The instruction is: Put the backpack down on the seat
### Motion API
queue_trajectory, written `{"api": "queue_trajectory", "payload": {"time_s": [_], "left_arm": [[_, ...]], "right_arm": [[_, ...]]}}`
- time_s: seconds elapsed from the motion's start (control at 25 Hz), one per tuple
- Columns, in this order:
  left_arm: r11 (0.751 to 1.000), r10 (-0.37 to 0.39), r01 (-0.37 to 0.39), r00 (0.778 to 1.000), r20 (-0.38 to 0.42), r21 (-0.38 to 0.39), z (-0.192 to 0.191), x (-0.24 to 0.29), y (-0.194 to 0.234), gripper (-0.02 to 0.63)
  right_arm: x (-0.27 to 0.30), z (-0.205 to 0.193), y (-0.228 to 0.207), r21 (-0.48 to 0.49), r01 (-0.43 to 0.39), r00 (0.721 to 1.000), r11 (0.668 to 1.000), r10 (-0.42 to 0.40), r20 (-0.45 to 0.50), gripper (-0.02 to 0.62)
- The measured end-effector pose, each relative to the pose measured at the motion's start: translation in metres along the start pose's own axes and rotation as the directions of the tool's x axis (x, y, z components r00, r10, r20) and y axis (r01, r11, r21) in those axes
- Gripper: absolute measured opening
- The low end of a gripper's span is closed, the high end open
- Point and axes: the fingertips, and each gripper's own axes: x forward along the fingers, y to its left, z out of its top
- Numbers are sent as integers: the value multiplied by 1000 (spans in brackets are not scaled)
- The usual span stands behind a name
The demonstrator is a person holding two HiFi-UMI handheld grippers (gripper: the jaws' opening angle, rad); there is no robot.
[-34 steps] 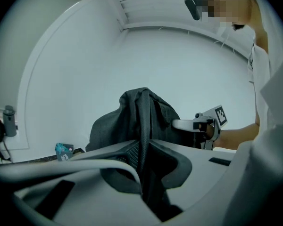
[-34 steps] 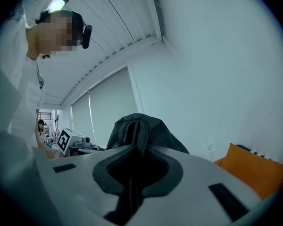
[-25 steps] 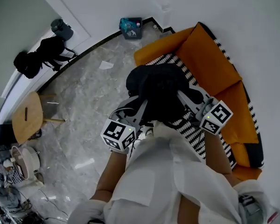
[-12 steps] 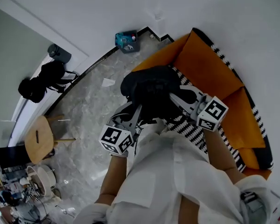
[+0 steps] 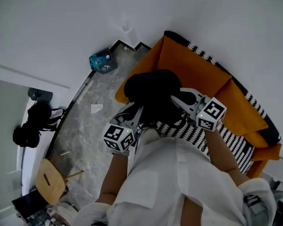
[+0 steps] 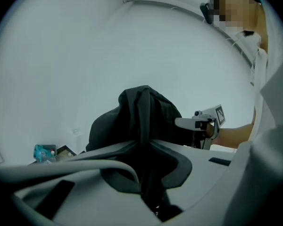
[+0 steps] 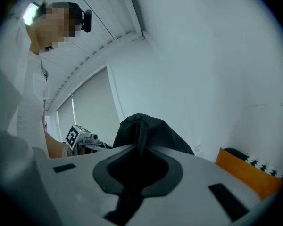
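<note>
The person's forearms reach forward from a white shirt, elbows bent. The left hand-held gripper and the right hand-held gripper point inward at a black backpack, one on each side. Each gripper's jaws are pressed together on a fold of the backpack's black fabric. The backpack is held over the left end of an orange sofa, above its black-and-white striped seat. Whether it touches the seat cannot be told. The grip is the same as a second ago. The view has swung, so the sofa now runs farther right and the wooden stool sits lower left.
</note>
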Motion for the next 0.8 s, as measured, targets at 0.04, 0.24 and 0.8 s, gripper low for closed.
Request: {"api": "queue_trajectory", "payload": {"time_s": [0.04, 0.24, 0.8], "left_arm": [[999, -33, 33, 999, -24, 6, 0, 13, 3, 57], [978, -201, 207, 969, -144, 29, -3, 73, 18, 57], [897, -382, 440, 823, -421, 48, -56, 214, 53, 58]], "right_arm": [[-1, -2, -11, 10, 38, 999, 999, -38, -5, 35], [-9, -16, -56, 70, 218, 976, 973, -216, -30, 35], [-23, -101, -160, 296, 552, 832, 780, -539, -132, 35]]}}
